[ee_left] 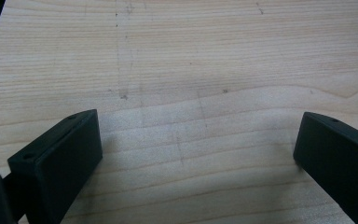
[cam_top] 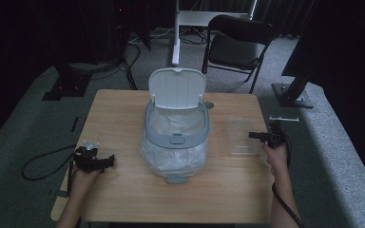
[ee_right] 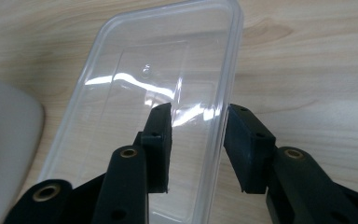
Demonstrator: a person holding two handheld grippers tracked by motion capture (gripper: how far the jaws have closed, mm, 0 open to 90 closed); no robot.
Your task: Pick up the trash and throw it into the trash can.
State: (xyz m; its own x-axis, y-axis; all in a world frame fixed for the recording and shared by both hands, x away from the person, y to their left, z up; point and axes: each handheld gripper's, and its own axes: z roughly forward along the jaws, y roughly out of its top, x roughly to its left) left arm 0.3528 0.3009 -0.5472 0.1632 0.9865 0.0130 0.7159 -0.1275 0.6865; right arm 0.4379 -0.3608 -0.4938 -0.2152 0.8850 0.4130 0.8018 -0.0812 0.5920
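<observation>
Box: the clear plastic box (ee_right: 140, 93) lies flat near the right edge of the tabletop (cam_top: 123, 190), well apart from the bin.
Bin: the white bin (cam_top: 176, 137) with its lid up and a bag inside stands in the middle of the tabletop.
My right tongs: my right tongs (ee_right: 198, 116) have one jaw inside the box and one jaw outside, with the box's long side wall between them. There is a gap on both sides of the wall, so they are not squeezing it yet. The tongs are only partly open.
My left tongs: my left tongs (ee_left: 196, 154) are wide open with nothing in them, low over bare wood near the left edge of the tabletop.
Step now: I think I am getting a hold on the wall of the box.
How to do it well: I should squeeze slowly, because the wall is thin and can bend or slip. I should push the jaws a bit deeper so they catch under the rim. Then lift the box level.
</observation>
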